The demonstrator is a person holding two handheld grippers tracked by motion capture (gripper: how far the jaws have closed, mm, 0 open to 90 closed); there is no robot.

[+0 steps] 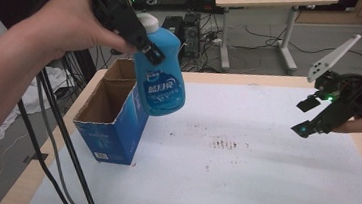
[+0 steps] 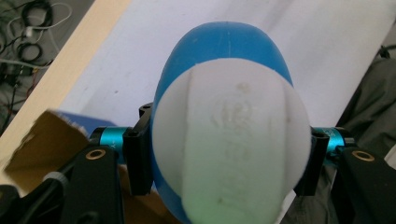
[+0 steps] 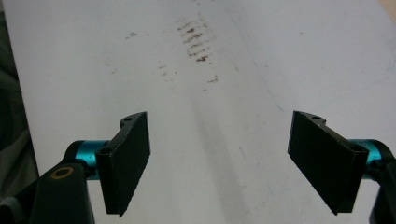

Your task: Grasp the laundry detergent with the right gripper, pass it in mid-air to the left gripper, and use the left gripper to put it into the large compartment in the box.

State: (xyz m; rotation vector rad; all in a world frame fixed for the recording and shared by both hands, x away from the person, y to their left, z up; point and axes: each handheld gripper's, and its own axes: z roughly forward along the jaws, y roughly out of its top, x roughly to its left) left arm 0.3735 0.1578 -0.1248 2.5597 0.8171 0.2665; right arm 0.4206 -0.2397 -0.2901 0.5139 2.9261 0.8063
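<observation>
A blue detergent bottle (image 1: 160, 76) with a white cap hangs in the air beside an open blue cardboard box (image 1: 112, 116) on the table's left. My left gripper (image 1: 142, 38) is shut on the bottle just under its cap. In the left gripper view the white cap (image 2: 231, 140) sits between the two black jaws, with the box's brown flap (image 2: 42, 140) below left. My right gripper (image 1: 311, 114) hovers open at the table's right edge. In the right gripper view my right gripper (image 3: 219, 163) has its jaws wide apart over the white sheet, nothing between them.
A white sheet (image 1: 235, 167) with a brown smudge (image 1: 223, 143) covers the wooden table. Black cables (image 1: 57, 144) hang down on the left in front of the box. Desks and cables stand on the floor behind the table.
</observation>
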